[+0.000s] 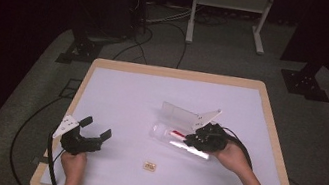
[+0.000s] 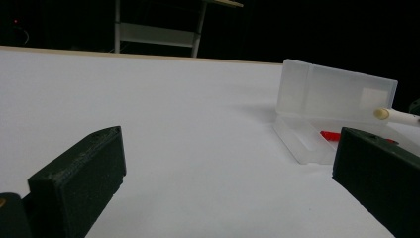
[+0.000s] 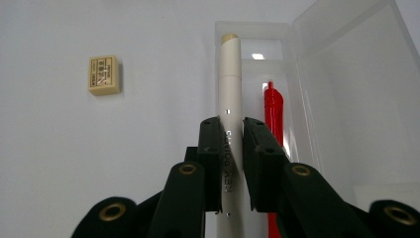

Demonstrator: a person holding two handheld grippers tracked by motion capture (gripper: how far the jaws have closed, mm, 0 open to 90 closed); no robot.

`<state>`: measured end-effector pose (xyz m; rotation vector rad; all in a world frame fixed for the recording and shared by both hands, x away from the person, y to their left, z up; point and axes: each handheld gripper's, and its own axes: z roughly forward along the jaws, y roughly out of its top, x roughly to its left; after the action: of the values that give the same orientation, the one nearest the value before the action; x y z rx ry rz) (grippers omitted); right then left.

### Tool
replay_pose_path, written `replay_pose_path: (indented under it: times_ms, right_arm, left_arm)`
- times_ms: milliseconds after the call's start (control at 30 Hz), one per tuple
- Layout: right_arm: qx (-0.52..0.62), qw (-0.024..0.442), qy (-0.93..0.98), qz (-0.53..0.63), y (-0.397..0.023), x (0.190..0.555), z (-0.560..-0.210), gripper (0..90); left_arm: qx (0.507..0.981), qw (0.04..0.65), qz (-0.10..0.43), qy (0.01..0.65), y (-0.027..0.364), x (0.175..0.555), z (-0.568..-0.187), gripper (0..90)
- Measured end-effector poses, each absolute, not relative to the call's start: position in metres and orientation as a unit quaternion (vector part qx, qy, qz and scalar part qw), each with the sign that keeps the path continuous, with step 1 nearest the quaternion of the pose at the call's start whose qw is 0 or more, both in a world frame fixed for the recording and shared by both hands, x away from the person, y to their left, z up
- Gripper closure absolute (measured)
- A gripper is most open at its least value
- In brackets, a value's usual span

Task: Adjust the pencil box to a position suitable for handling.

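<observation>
Jaws of the right gripper (image 3: 232, 136) are clamping a light, stiff, slippery cream pen (image 3: 229, 94) at mid-barrel — hovering it over the open clear case (image 3: 346, 99); the left gripper (image 1: 93, 131) is resting, jaws apart.

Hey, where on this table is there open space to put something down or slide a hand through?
The far-left stretch of the table, beyond the open left claw, is bare, as is the far edge behind the clear pencil case. It is crowded at right-centre, where the right claw holds a white marker over the case; a small eraser lies near the front.
</observation>
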<state>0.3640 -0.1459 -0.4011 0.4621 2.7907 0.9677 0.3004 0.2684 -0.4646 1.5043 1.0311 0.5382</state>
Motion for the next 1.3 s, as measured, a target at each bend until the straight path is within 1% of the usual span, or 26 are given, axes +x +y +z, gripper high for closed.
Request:
replay_pose_path:
  times_ms: [533,1300]
  right_arm:
    - [0.157,0.07,0.934,0.312,-0.139,0.371,-0.408,78.1]
    - [0.174,0.058,0.938,0.293,-0.133,0.386,-0.428,78.0]
  left_arm:
    - [0.644,0.581,0.23,0.441,0.268,0.3,-0.465,0.0]
    - [0.644,0.581,0.23,0.441,0.268,0.301,-0.465,0.0]
